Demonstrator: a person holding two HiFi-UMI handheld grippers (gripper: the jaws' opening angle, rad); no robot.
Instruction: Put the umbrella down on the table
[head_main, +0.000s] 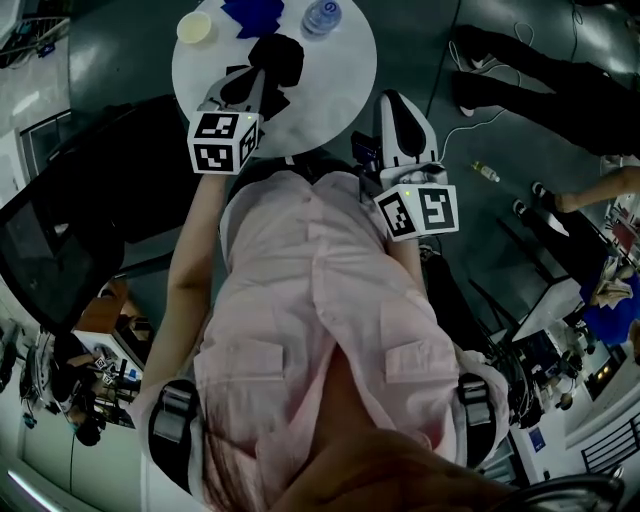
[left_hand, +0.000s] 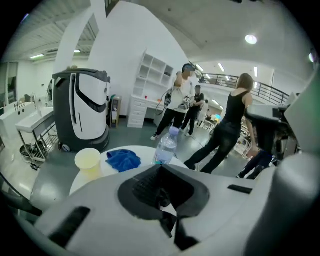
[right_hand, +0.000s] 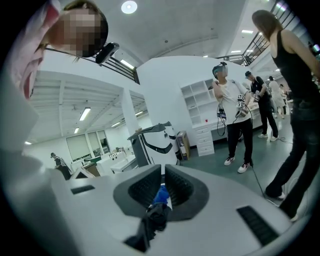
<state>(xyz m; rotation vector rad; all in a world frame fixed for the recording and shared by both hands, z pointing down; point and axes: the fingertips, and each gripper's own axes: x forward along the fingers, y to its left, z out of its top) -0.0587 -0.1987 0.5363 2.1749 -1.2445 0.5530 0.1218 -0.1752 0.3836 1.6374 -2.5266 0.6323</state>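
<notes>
On the round white table (head_main: 340, 70) lies a black umbrella (head_main: 278, 55). Left gripper (left_hand: 161, 175) has its jaws pressed together; right gripper (right_hand: 162, 180) pinches black fabric (right_hand: 152, 220).

Looks steeply down from the head onto the round table (head_main: 340, 75) at twelve o'clock, rides close behind each pair of jaws facing outward, sharing table, cup (head_main: 194, 27) and bottle (head_main: 321, 16) with the left gripper view.

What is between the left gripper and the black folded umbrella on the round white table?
Nothing that shows. The black folded umbrella lies on the round white table just ahead of the shut left gripper. The pale yellow cup, crumpled blue cloth and clear plastic water bottle sit farther off, at the table's far edge.
</notes>
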